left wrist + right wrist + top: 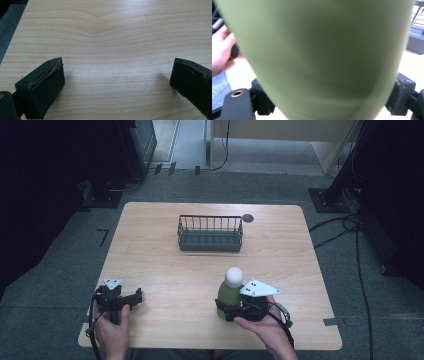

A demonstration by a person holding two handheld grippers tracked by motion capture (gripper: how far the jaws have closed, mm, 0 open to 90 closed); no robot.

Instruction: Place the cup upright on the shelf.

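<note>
A green bottle (228, 296) with a round white cap (234, 276) stands upright near the table's front, right of centre. My right gripper (223, 310) holds it low on the body, one jaw on each side. Seen close in the right gripper view, the bottle (319, 50) sits between the jaws and they press against its sides. My left gripper (135, 296) rests at the front left, and its fingers (42, 83) stand wide apart over bare wood with nothing between them.
A dark wire basket (210, 234) stands at the back middle of the wooden table (285, 255), and its corner (415, 30) shows past the bottle. A small dark disc (248, 218) lies beside the basket. Cables run over the floor to the right.
</note>
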